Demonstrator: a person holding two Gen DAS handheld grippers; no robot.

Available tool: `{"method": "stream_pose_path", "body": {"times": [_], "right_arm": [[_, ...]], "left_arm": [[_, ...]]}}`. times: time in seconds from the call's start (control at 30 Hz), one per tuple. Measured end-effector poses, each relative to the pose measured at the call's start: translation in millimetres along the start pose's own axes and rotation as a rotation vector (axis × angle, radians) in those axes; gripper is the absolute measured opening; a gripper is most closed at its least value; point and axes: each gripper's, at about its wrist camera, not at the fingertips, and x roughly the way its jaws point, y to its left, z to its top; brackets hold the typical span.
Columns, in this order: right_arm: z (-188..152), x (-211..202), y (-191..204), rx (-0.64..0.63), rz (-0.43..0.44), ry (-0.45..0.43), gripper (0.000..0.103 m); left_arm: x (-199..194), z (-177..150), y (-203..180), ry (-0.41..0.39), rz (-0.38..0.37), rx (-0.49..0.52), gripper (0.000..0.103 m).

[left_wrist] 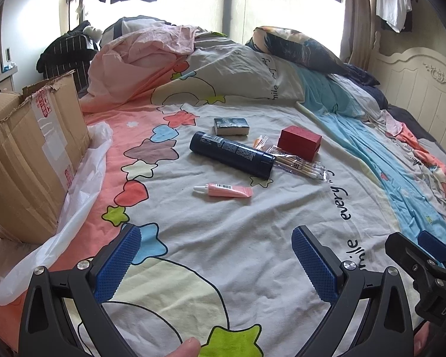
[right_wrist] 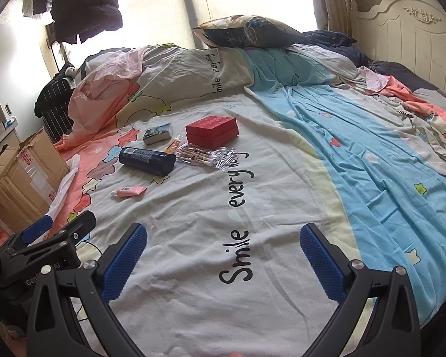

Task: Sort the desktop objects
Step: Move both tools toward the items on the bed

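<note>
Several items lie on the bedsheet [left_wrist: 223, 238]: a dark blue bottle [left_wrist: 232, 154] on its side, a pink tube [left_wrist: 226, 190], a red box [left_wrist: 300, 142], a small tissue pack [left_wrist: 231, 126], and a clear packet of cotton swabs [left_wrist: 300, 165]. The same items show in the right wrist view: bottle [right_wrist: 147, 160], tube [right_wrist: 129, 192], red box [right_wrist: 212, 131], tissue pack [right_wrist: 157, 133], swabs [right_wrist: 206, 157]. My left gripper [left_wrist: 217, 261] is open and empty, well short of the tube. My right gripper [right_wrist: 223, 261] is open and empty over the "Smile" print.
An open cardboard box [left_wrist: 29, 154] stands at the left bed edge on a white plastic bag [left_wrist: 83, 184]. Bunched bedding and a pillow [left_wrist: 297, 47] lie at the back. A headboard [left_wrist: 416, 89] is at the right.
</note>
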Motion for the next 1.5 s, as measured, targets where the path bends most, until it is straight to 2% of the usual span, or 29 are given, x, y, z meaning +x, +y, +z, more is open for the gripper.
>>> {"method": "stream_pose_path", "body": {"times": [0.2, 0.4, 0.53, 0.97, 1.17, 1.5], "right_arm": [[-2.5, 4.4, -4.4, 0.049, 0.023, 0.047, 0.103], [-4.6, 4.8, -5.9, 0.019, 0.020, 0.053, 0.103], [-6.0, 7.1, -5.7, 0.012, 0.014, 0.055, 0.103], [-2.4, 23.9, -0.6, -0.026, -0.011, 0.080, 0.103], [7.4, 32.7, 6.3, -0.082, -0.017, 0.092, 0.103], [31.8, 52.1, 20.2, -0.178, -0.039, 0.105, 0.103]], "left_arm": [[1.1, -4.9, -8.6, -0.026, 0.064, 0.078, 0.103], [1.9, -4.2, -11.4, -0.022, 0.041, 0.077, 0.103], [4.4, -3.9, -9.2, -0.005, -0.013, 0.057, 0.103], [31.8, -7.7, 0.9, 0.056, 0.043, 0.097, 0.103], [31.9, 5.3, 1.2, 0.029, 0.022, 0.104, 0.103], [52.1, 28.4, -9.3, 0.032, 0.014, 0.213, 0.103]]}}
